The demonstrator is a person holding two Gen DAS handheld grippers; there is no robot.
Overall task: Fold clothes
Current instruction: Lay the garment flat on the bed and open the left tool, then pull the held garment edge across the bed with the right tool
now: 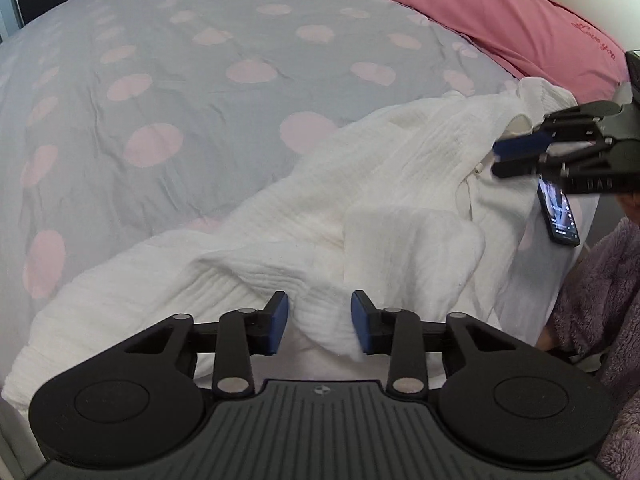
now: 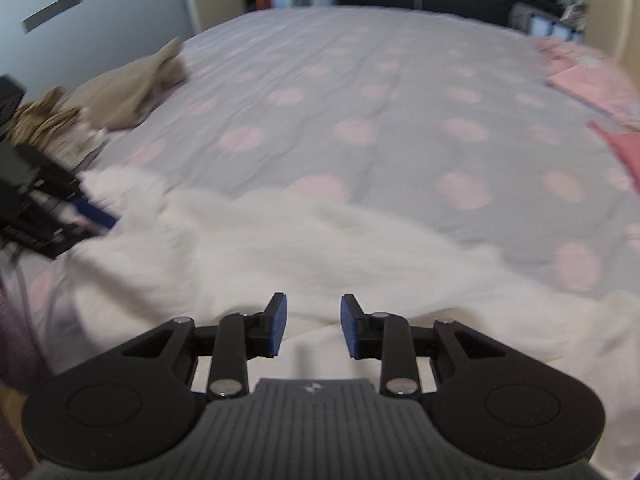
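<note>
A white ribbed garment (image 1: 320,216) lies crumpled across the near edge of the bed; it shows blurred in the right wrist view (image 2: 312,248). My left gripper (image 1: 319,328) is open, its blue pads either side of a raised fold of the garment's near hem. My right gripper (image 2: 313,330) is open just above the garment's near edge. It also shows in the left wrist view (image 1: 498,158) at the right, over the garment's collar end. The left gripper shows in the right wrist view (image 2: 100,220) at the far left.
The bed has a grey cover with pink dots (image 1: 192,92). Pink pillows (image 1: 504,24) lie at the head. A phone (image 1: 558,210) lies on the bed edge by the garment. Beige clothes (image 2: 120,88) are piled at the bed's far left. A purple fleece (image 1: 600,288) is at the right.
</note>
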